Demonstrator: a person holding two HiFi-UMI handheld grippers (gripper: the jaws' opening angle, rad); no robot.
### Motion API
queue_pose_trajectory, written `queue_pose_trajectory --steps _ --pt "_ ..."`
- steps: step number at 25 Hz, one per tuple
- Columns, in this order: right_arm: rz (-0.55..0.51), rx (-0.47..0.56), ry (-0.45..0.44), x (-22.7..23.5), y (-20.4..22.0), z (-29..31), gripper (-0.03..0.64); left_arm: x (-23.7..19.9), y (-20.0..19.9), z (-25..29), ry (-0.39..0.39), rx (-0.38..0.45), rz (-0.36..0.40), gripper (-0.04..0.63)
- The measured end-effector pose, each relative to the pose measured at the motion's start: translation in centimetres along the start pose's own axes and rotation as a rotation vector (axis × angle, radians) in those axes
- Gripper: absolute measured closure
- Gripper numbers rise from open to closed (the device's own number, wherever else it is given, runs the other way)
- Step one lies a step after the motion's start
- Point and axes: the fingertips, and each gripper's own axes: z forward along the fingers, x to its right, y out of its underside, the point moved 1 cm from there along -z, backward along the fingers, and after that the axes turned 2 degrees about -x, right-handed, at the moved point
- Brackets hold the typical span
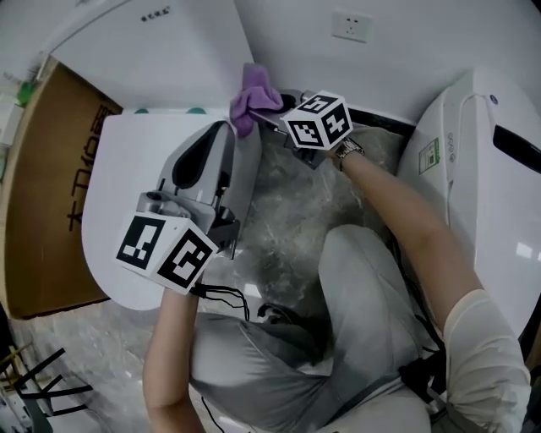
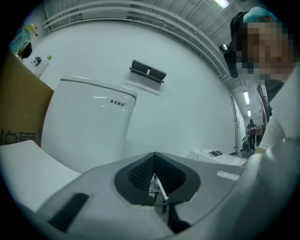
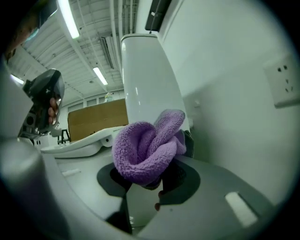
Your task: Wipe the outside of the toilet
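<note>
Toilet [image 1: 127, 203] is seen at left in the head view, with lid [image 1: 118, 161] closed and tank [image 1: 161, 42] against the far wall. Purple cloth [image 1: 254, 97] is clamped between the fingers [image 3: 185, 180] of the right gripper [image 1: 269, 114]. It is held at the lid's far right corner, just below the tank; contact with the porcelain cannot be told. Left gripper [image 1: 220, 131] is held over the lid's right edge, fingers together with nothing between them.

Open room is tight. Only a narrow floor strip under a crumpled plastic sheet [image 1: 296, 203] is left between the toilet and a second white unit [image 1: 482, 161] at right. Its near part is filled by the person's knee [image 1: 363, 271]. The toilet's left side is closed off by a cardboard box [image 1: 46, 186] just beside it. A wall socket [image 1: 352, 25] is set on the far wall, right of the tank.

In the right gripper view the cloth is seen bunched over the fingers, with the tank rising straight behind it. Only the left gripper view shows a black wall fitting [image 2: 148, 71] above the tank and bottles [image 2: 40, 63] at far left.
</note>
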Motion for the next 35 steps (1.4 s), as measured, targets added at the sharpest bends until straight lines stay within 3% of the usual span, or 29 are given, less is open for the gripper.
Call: queue_pose_trajectory --steps 3,8,14,18,22,28,32,35 --pt "0.095 -0.004 0.012 1.1 1.6 0.3 0.485 -0.1 -1.6 -0.4 -0.028 0.031 -0.006 0.591" --pt "0.048 -0.106 0.047 1.9 4.2 1.1 0.486 -0.1 -3.6 -0.2 -0.081 0.112 -0.051 0.591" --pt "-0.015 -0.186 0.050 1.7 5.2 0.3 0.486 0.8 -1.4 0.8 -0.028 0.061 -0.047 0.591" --pt "-0.068 -0.097 0.046 1.7 -0.6 -2.1 0.486 0.3 -2.7 0.9 -0.023 0.130 -0.093 0.591" --pt "-0.138 0.013 0.038 0.8 -9.5 -4.4 0.485 -0.6 -3.4 1.2 -0.070 0.128 -0.089 0.591" --pt "-0.213 0.194 0.079 0.2 -22.4 -7.5 0.483 0.6 -3.2 2.6 -0.037 0.103 -0.055 0.591" --pt "-0.183 0.271 0.079 -0.6 -27.1 -8.3 0.483 0.3 -2.4 2.9 -0.043 0.068 -0.046 0.591" --pt "-0.190 0.288 0.082 -1.0 -29.3 -8.1 0.483 0.0 -3.2 2.8 -0.050 0.089 -0.052 0.591"
